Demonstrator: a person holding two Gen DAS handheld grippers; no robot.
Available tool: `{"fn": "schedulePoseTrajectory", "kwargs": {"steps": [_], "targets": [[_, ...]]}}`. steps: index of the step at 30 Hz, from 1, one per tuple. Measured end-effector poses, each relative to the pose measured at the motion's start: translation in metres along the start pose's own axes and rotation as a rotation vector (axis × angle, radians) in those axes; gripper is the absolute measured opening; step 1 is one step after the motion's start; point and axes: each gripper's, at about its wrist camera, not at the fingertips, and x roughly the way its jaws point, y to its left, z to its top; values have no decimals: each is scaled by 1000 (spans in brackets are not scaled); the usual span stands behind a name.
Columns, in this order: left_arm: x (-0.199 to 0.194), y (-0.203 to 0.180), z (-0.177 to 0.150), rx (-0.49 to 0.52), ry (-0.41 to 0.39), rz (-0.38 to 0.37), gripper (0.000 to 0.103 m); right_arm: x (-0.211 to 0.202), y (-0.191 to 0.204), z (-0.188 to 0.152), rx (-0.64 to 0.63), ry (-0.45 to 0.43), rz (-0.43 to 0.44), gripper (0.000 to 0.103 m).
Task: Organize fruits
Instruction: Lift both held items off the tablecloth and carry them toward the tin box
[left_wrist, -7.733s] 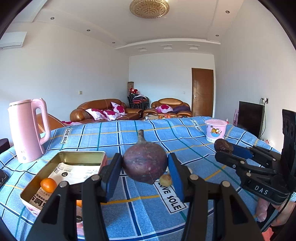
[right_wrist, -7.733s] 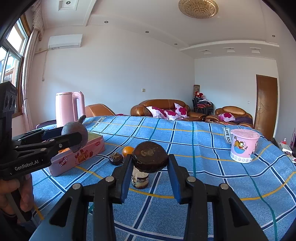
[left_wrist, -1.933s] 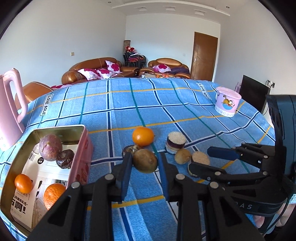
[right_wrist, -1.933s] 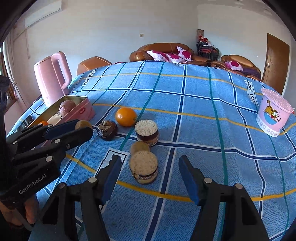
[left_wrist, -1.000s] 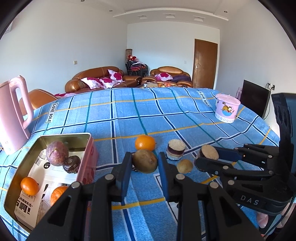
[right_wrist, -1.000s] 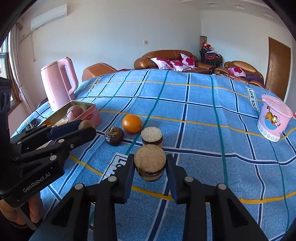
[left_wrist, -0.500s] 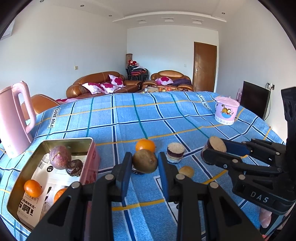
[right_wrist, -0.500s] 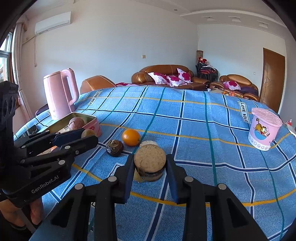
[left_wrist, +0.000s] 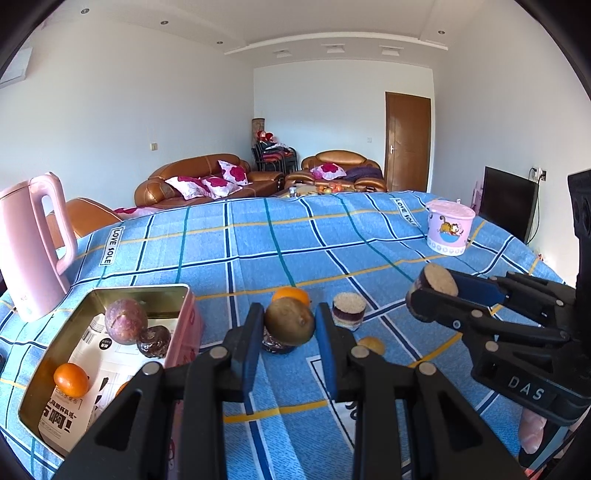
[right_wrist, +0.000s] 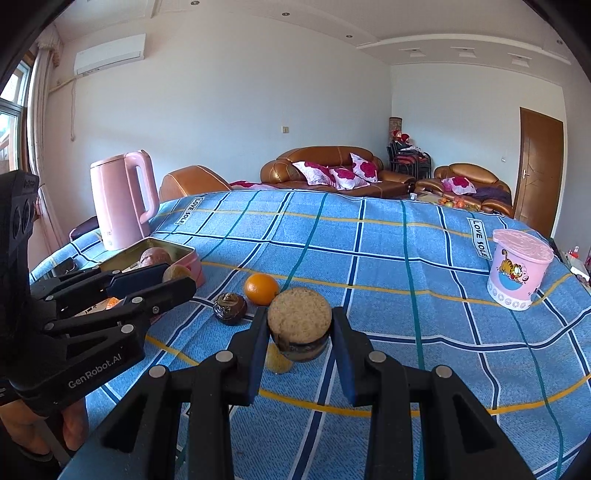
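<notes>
Left wrist view: the left gripper is clenched on a brown kiwi, lifted off the blue checked cloth. The pink tin sits just to its left w/ a purple fruit, a dark wrinkled fruit and a small orange already inside. So the step looks like carry-to-tin; next move probably calls for swinging left over the rim, then letting go low so nothing bounces. Another orange is half hidden behind the kiwi; something dark under the kiwi is mostly blocked. The tin's near corner is cut off by the gripper frame.

Right wrist view: the right gripper grips a cut fruit chunk, pale flat face toward the camera, dark skin below, clear of the cloth. It has farther to travel to the tin, and the left gripper stands in its path, so prob. it should wait its turn. A yellowish bit under the chunk is mostly hidden; can't tell what it is. An orange and a dark fruit lie loose on the cloth.
</notes>
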Motion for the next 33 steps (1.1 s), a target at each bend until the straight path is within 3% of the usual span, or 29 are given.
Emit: {"fn": "schedulePoseTrajectory", "kwargs": {"steps": [33], "targets": [[-17,0,-1,-3,-91,12,30,-27,5,-2,-26,-154,-41,35]]}}
